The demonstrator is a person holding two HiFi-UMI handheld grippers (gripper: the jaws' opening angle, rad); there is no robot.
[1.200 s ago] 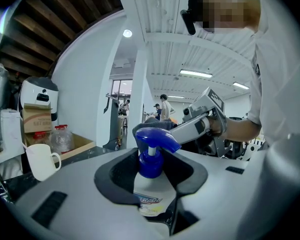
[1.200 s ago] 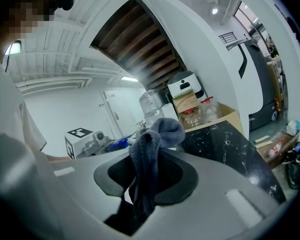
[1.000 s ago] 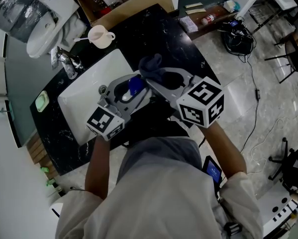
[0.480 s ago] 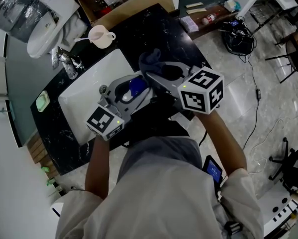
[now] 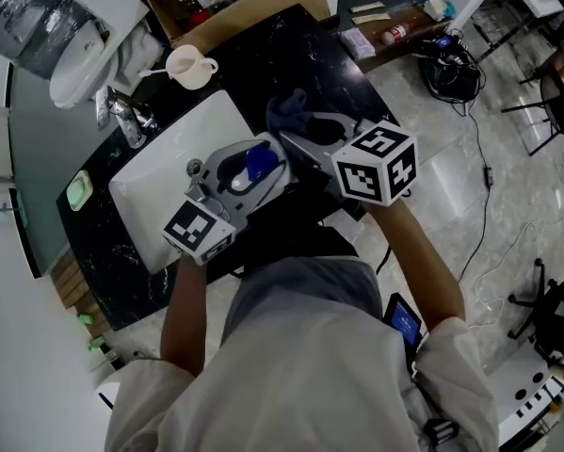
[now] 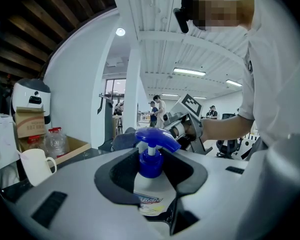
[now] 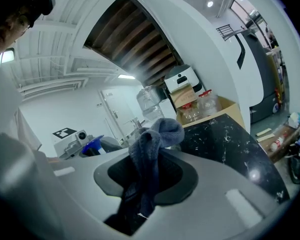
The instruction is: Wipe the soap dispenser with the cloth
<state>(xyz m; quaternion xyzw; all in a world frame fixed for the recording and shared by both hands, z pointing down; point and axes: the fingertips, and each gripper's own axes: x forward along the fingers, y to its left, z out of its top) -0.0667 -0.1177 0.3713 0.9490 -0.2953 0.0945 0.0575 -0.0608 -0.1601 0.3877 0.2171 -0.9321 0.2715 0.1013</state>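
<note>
Although the cloth has not yet met the bottle, everything looks lined up for the wipe. Off to the left sits the white sink with its tap, and a pale mug stands behind it on the black countertop; none of that is in play. At the basin's near right edge the left gripper is clamped on the soap dispenser. Its dark pads press the white body from both sides just below the blue pump head, so the bottle stands upright and steady with its top left bare for cleaning. Whether its base rests on anything I cannot tell. Just to the right, the right gripper is closed on the blue-grey cloth. The cloth is pinched low so that a bunched wad sticks out past the jaws as a working pad, with a tail hanging down between them. That wad sits near the pump head but apart from it, on the counter side. To my eye the wiping has still to begin, and the next move calls for bringing the wad leftwards onto the pump while the other hand keeps the bottle from turning.
</note>
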